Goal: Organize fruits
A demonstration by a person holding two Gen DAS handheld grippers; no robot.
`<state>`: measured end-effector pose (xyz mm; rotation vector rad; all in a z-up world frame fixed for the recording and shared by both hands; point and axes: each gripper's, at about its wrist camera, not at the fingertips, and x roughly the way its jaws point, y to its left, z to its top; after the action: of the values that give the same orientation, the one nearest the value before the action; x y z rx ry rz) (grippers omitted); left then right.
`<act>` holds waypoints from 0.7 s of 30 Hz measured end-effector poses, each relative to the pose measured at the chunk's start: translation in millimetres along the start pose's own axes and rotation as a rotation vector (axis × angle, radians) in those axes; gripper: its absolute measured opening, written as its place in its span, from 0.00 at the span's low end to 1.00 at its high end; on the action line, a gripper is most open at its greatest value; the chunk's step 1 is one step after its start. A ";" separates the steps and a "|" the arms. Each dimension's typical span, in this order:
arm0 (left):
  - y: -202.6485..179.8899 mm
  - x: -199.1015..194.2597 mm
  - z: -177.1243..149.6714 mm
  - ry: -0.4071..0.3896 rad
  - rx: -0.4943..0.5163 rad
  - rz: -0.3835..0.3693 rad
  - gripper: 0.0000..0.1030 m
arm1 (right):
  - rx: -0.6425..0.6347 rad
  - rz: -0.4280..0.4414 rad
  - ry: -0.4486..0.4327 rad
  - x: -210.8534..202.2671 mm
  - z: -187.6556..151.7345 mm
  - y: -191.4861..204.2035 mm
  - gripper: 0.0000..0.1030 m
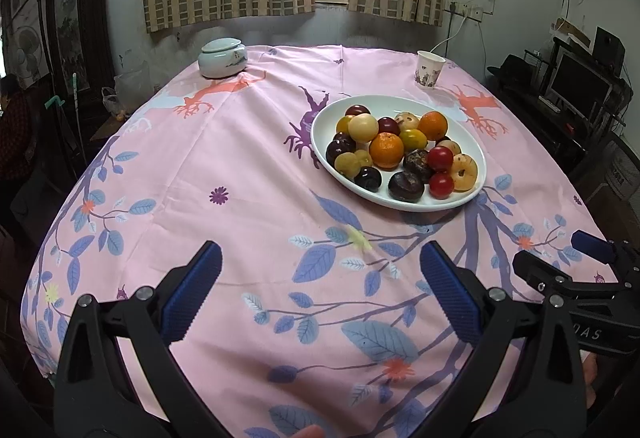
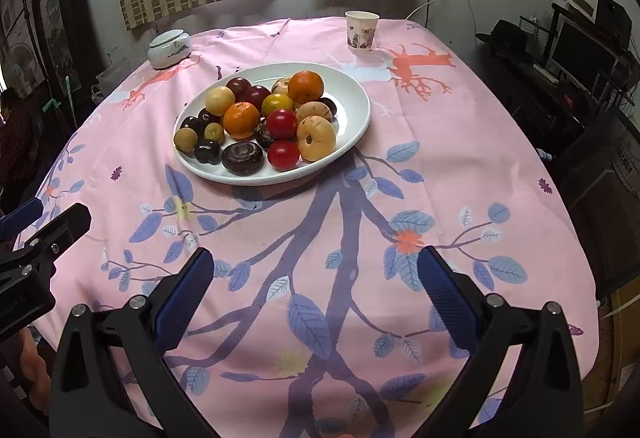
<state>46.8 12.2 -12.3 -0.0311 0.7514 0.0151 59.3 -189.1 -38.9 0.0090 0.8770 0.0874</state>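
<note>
A pink tablecloth point(image 2: 460, 166) printed with blue leaves carries a white plate point(image 2: 356, 106) of orange, red, yellow and dark-purple fruits point(image 2: 260, 122).

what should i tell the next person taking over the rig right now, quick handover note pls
Left gripper: open, empty, hovering over the pink tablecloth short of the plate.
Right gripper: open, empty, also held back from the plate.
Fruit: all piled on the white plate: two oranges, two red fruits, dark plums, pale yellow and tan ones. No fruit on the cloth.
Also on the table: lidded ceramic jar far left, paper cup at the far edge.
Done: no sorting visible so far.
Left: all of it; no separate container for sorted fruit is in view.
</note>
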 end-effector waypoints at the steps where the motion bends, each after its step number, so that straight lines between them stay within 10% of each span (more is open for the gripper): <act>1: -0.1 -0.1 0.0 -0.001 0.000 0.000 0.98 | 0.001 -0.001 0.000 -0.2 0.1 -0.2 0.99; 21: 8.2 5.9 0.7 0.038 -0.025 -0.018 0.98 | -0.013 0.003 0.012 2.5 -0.4 4.5 0.99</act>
<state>51.4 20.5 -16.0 -0.0621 0.7885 0.0067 60.2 -184.4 -40.8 -0.0025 0.8881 0.0963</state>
